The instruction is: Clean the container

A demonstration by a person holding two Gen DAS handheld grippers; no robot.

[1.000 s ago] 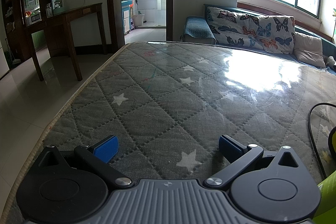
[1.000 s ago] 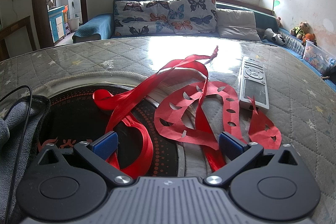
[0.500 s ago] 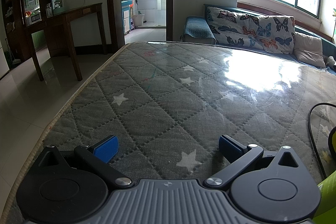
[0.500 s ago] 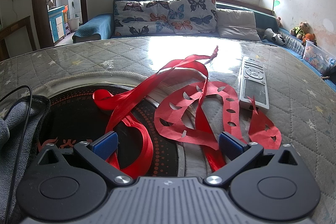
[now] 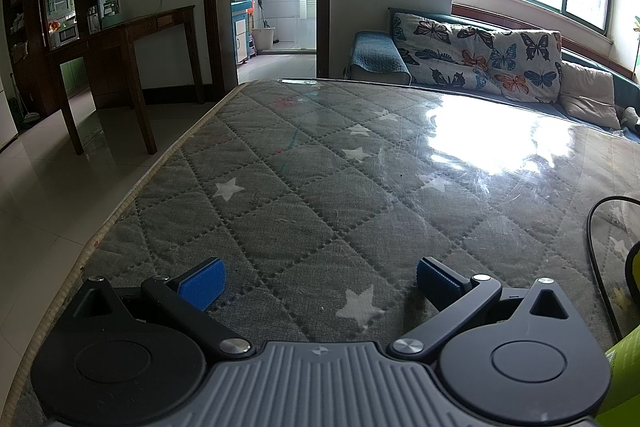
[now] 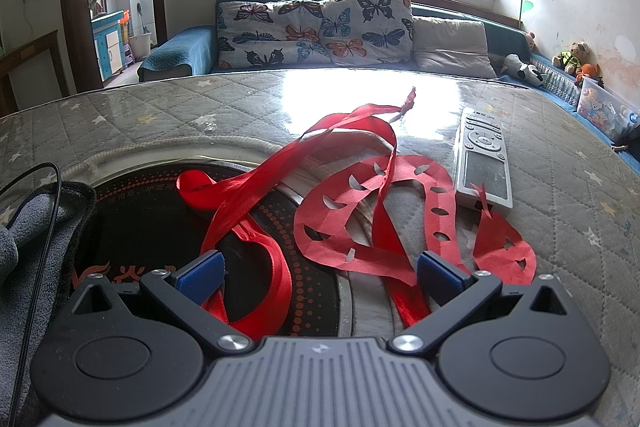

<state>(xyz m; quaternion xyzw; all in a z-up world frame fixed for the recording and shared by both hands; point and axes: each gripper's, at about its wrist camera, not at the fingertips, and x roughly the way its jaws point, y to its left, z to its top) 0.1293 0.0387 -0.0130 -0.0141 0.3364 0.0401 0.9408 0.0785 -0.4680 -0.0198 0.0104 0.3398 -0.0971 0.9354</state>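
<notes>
Both grippers are idling with jaws wide apart and nothing between them. Left gripper (image 5: pixel 320 283) is sitting low over bare quilted table (image 5: pixel 304 195), centre-bottom of its frame; only a black cable (image 5: pixel 594 243) and a yellow-green edge (image 5: pixel 624 379) are showing at lower right. That green thing is too cropped to identify.

Right gripper (image 6: pixel 318 277) is pointing at the work area. Dark round plate (image 6: pixel 132 211), probably an inset cooktop, is filling the lower left of the frame. Red ribbon (image 6: pixel 248 203) is draping across it, one loop lying between the open jaws. Red paper cutout (image 6: pixel 400 211) is lying centre-right, partly overlapping the plate's rim and touching the remote (image 6: pixel 482 155) in the right-middle. Grey cloth (image 6: pixel 28 227) is bunching at the left edge, overlapping the plate.

No obvious container is showing in either view. Best guess: the round plate's recess is the thing being cleaned, sitting lower left in the right view. Can't confirm.

Step, as judged: task is sitting at the start, nothing grabbed yet. Clutter is covering the surface, so clearing is coming before wiping.

Next move is calling for the right gripper dropping onto the ribbon loop and pinching it flat, then lifting it clear. Ribbon is limp and tangling with the cutout, so paper is likely dragging along or tearing. Cloth pickup is probably following, from the left edge.
</notes>
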